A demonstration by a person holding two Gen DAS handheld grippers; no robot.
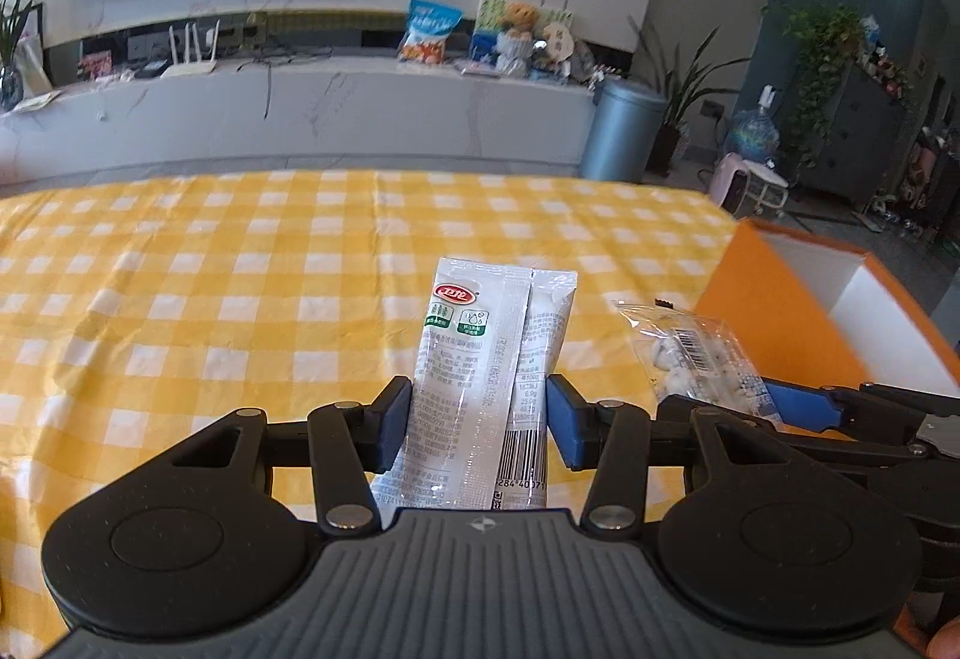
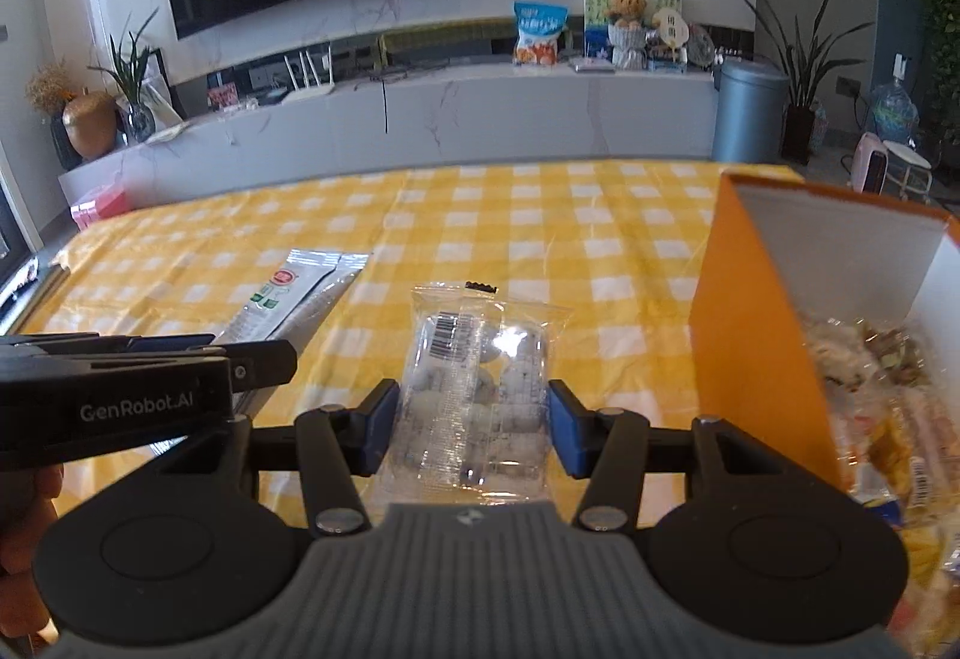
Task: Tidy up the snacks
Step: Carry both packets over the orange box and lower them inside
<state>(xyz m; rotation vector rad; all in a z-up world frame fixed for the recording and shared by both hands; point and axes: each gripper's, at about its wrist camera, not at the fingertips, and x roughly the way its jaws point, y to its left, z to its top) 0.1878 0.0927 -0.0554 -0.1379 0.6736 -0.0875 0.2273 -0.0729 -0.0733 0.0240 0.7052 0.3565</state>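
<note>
— Left wrist view: what's in my left tool [image 1: 479, 422]?
— A white snack sachet [image 1: 480, 359], pinched above the yellow-checked table [image 1: 180, 287].
— My right tool [image 2: 473, 428]?
— Clamped on a clear candy packet [image 2: 474, 389], beside the orange box [image 2: 756, 329].

The left gripper [image 1: 479, 422] is seen low in the frame, its blue pads pressed on something held between them; the right gripper [image 2: 474, 428] is likewise clamped, low and central; fingers [image 2: 24, 527] are glimpsed at lower left.
</note>
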